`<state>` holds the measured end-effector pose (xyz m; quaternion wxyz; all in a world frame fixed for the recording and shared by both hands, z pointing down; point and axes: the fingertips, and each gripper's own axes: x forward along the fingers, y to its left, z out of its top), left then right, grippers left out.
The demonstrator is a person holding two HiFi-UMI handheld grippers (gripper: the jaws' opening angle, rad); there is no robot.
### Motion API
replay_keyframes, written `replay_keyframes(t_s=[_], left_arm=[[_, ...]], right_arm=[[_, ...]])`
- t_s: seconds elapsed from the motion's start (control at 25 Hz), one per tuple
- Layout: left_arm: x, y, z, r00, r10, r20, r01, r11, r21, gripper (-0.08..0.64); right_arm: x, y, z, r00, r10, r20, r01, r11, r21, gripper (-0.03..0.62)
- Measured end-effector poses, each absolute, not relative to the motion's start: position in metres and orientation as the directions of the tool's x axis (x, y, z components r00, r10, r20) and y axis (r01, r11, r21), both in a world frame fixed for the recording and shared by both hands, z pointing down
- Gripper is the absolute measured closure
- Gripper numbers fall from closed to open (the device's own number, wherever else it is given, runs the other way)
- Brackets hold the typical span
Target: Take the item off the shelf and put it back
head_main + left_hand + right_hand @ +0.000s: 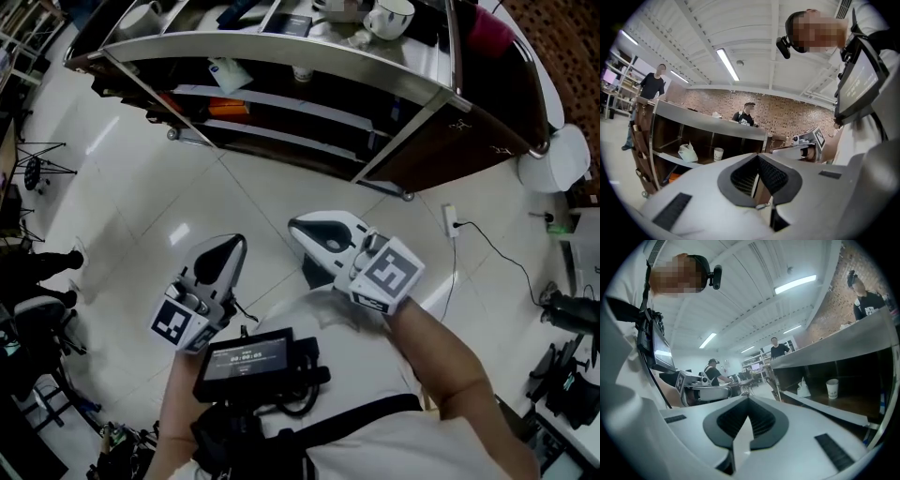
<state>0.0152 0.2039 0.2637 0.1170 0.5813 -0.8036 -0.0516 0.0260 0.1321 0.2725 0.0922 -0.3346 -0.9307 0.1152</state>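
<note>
A curved steel shelf unit (pixel 309 56) stands ahead of me across the white tiled floor. On its middle shelf sit a white bag (pixel 228 75) and a paper cup (pixel 302 72). The bag (pixel 687 153) and cup (pixel 718 153) show in the left gripper view, and again as bag (pixel 803 389) and cup (pixel 832 388) in the right gripper view. My left gripper (pixel 230 248) and right gripper (pixel 298 227) are held side by side, well short of the shelf. Both are shut with nothing between the pads (pixel 758 161) (pixel 749 404).
A white mug (pixel 389 17) and other small items sit on the shelf top. A power strip with a cable (pixel 451 221) lies on the floor at right, near a white round object (pixel 560 157). A tripod (pixel 37 169) stands at left. People stand behind the counter (pixel 749 114).
</note>
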Motion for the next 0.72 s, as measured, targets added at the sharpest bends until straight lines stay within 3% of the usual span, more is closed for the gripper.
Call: replay_keyframes(t_s=[0.44,0.72], left_arm=[[-0.05,0.153,0.275,-0.25,-0.934,0.255,-0.937,0.299,0.179,0.551],[-0.084,0.159,0.28,-0.278,-0.923,0.268,-0.927,0.331,0.178,0.551]], right_arm=[[-0.044,0.089,0.286,-0.779,0.626,0.025,0.579,0.734,-0.356,0.588],[-0.07,0.087,0.299,-0.789,0.611,0.06,0.547,0.744,-0.384,0.588]])
